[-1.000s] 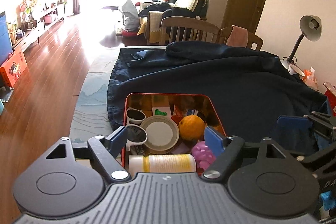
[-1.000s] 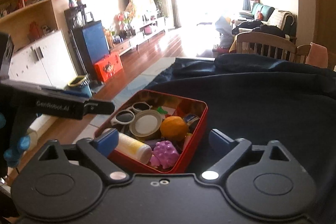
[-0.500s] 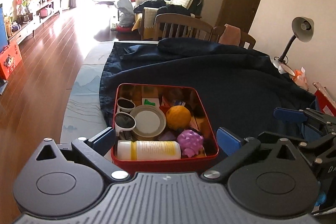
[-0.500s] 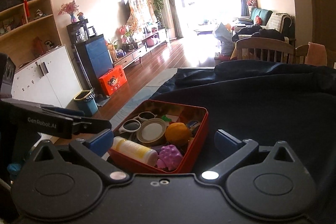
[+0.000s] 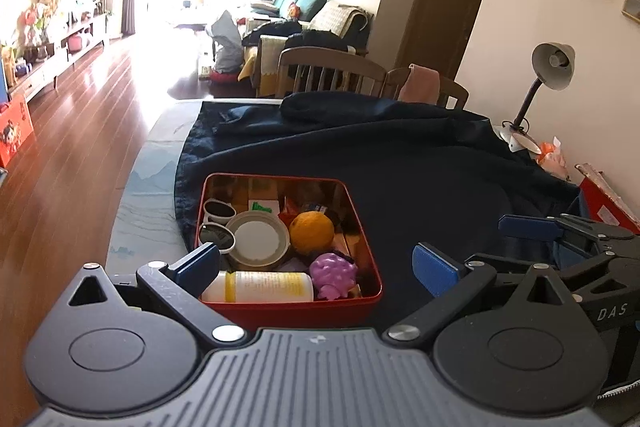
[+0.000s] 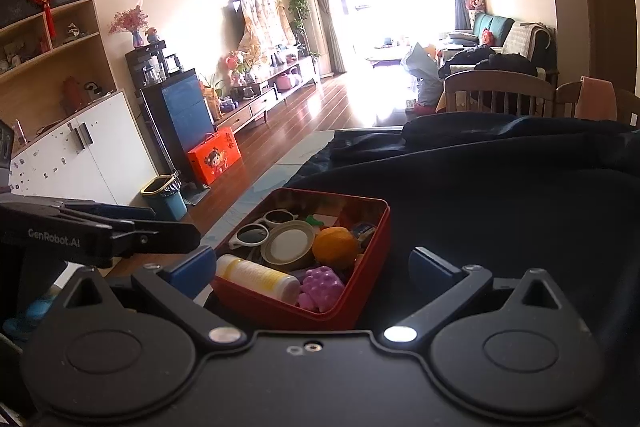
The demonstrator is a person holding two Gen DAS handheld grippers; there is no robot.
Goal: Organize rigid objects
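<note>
Both grippers, left (image 5: 316, 265) and right (image 6: 312, 269), had jaws spread, empty. Red square metal tin (image 5: 290, 307) sat on dark cloth (image 5: 420, 179), packed w/ items. Prob. stiff, slick, heavyish; grip walls on opp. sides.

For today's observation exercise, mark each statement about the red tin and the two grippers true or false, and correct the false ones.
1. The white bottle lies on its side in the red tin. True.
2. The left gripper is clamped on the orange ball. False: it is open and holds nothing.
3. The tin sits on a dark blue cloth. True.
4. The sunglasses lie on the cloth outside the tin. False: they are inside it.
5. The right gripper is open. True.
</note>
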